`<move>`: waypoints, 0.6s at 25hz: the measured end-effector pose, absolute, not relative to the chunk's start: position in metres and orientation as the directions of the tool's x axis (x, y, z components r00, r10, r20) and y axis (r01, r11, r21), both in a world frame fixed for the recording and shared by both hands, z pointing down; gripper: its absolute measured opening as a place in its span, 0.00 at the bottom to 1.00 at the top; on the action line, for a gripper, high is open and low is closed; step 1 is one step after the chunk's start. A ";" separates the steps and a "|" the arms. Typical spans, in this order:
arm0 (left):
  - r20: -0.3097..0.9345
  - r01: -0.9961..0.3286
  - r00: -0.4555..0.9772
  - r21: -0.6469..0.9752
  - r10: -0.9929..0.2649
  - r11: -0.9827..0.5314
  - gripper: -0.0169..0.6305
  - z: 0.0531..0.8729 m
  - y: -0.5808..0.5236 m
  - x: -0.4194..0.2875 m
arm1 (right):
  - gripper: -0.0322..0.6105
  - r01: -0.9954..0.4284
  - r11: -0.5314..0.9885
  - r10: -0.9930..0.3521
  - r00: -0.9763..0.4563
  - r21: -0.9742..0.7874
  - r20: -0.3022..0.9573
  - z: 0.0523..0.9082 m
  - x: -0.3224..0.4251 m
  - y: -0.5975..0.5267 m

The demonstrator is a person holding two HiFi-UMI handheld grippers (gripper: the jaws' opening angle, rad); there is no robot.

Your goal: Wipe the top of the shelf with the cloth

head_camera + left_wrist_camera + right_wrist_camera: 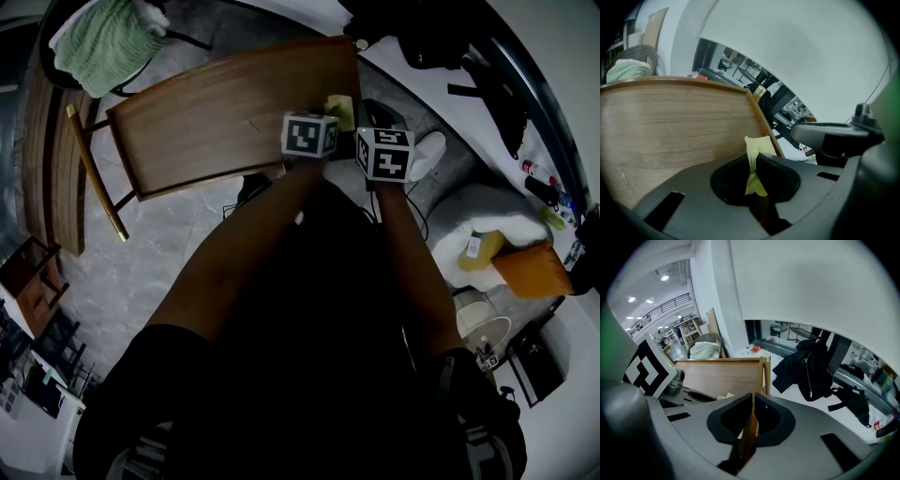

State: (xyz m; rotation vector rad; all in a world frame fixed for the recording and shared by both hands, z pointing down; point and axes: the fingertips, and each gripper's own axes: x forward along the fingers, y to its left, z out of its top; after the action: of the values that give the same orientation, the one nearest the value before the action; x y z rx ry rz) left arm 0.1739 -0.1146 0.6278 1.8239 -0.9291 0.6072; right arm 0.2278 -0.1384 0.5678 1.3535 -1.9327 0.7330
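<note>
The shelf [216,112] top spreads to the far left. At its near right corner, the left gripper [755,165] fingers [783,171] pinch the yellow cloth [758,149], which sticks up between them. Just right, the right gripper [752,414] fingers are pressed together.

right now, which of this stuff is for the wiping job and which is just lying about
For the job:
- yellow cloth, pinched in the left claw
- wooden shelf top

Just lying about:
- green fabric bundle
- black jacket on the floor
- orange cushion
</note>
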 end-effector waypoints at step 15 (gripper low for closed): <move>0.781 -0.854 0.515 0.501 -0.353 -0.140 0.08 0.642 -0.077 0.036 | 0.10 -0.873 0.481 -0.500 -0.350 -0.082 0.792 0.572 0.102 -0.121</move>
State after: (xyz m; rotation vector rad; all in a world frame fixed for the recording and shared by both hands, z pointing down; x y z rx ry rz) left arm 0.0357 -0.0768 0.6420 1.7216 -1.0246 0.6053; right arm 0.1022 -0.1215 0.5724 1.1318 -2.0095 0.6615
